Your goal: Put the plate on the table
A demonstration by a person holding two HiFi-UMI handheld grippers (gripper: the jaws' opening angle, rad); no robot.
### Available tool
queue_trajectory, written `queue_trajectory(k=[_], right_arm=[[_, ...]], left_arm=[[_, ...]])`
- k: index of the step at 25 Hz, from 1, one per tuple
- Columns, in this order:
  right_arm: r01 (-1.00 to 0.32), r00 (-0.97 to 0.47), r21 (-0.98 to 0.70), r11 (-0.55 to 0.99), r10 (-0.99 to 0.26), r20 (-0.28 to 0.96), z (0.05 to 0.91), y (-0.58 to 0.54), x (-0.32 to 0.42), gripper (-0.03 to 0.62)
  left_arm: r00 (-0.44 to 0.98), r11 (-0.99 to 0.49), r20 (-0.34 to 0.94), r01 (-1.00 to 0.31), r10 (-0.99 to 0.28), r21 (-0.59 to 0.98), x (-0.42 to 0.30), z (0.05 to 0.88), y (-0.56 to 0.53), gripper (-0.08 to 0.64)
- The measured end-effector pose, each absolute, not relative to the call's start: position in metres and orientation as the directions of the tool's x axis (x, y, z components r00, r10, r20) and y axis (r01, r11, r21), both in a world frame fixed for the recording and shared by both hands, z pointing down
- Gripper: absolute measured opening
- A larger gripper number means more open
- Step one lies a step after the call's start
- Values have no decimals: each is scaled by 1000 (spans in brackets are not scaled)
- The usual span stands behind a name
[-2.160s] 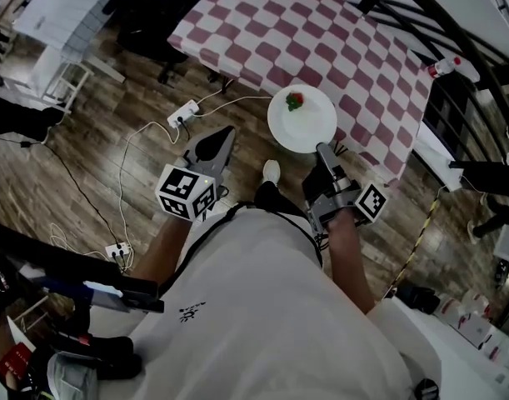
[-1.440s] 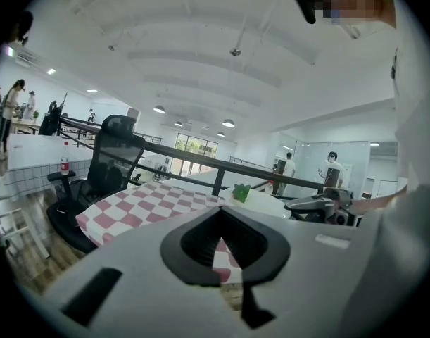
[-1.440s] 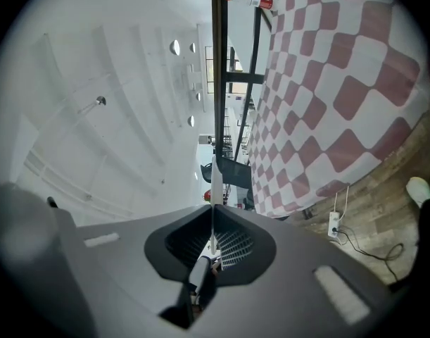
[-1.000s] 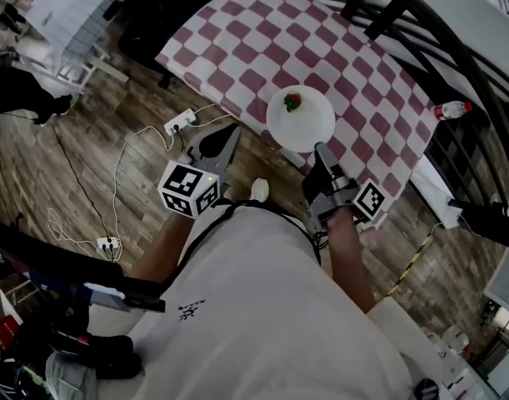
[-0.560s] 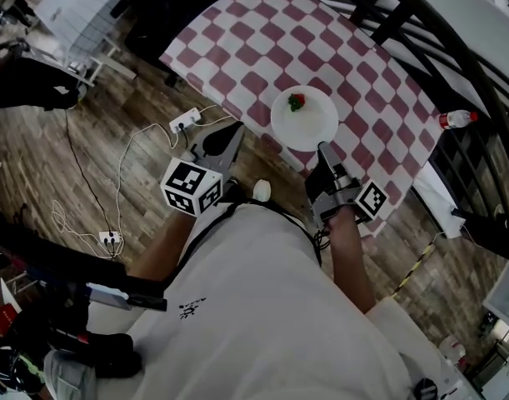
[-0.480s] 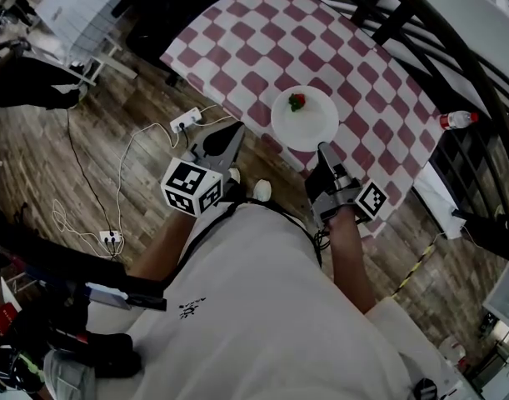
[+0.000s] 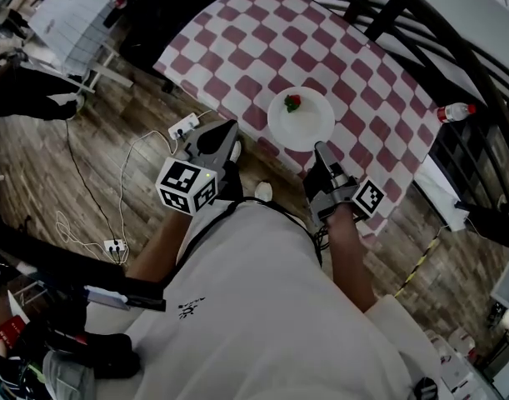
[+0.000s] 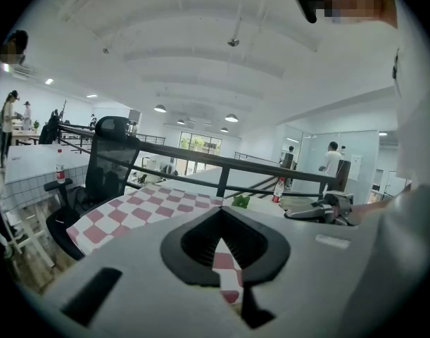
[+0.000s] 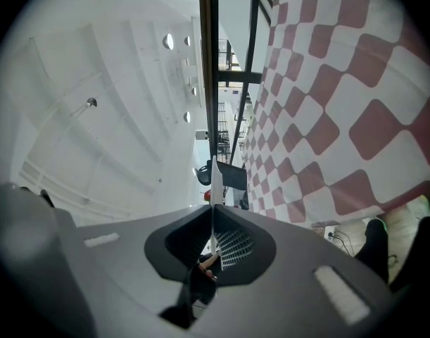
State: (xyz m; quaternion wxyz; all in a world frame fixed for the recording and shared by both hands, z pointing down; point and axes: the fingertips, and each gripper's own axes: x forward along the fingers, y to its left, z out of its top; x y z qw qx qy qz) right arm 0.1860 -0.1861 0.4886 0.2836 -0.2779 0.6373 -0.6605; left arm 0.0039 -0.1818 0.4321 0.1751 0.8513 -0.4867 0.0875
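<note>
Got my right gripper (image 7: pixel 321 150) with its jaws pinching the near rim of the plate (image 7: pixel 301 117) so it stays flat over the checkered surface (image 7: pixel 271 32) by its near edge, probably about to set it down, while my left gripper (image 7: pixel 225 132) waits just off that edge, jaws pressed together and empty.

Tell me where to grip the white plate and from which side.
Grip the plate by its rim at the edge nearest the person, coming in level from that side. It is flat and shallow, so only the rim fits between jaws, and the strawberry sits toward the far side. The right tool is shut there.
</note>
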Motion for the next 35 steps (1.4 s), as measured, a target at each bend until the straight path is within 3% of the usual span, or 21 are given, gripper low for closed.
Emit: queue_trajectory(k=[35], right_arm=[[25,-375,-999,26,-926,-33,495,-355,97,18]], left_arm=[[816,-765,308,-571,-490,297,-65,452,-419,2]])
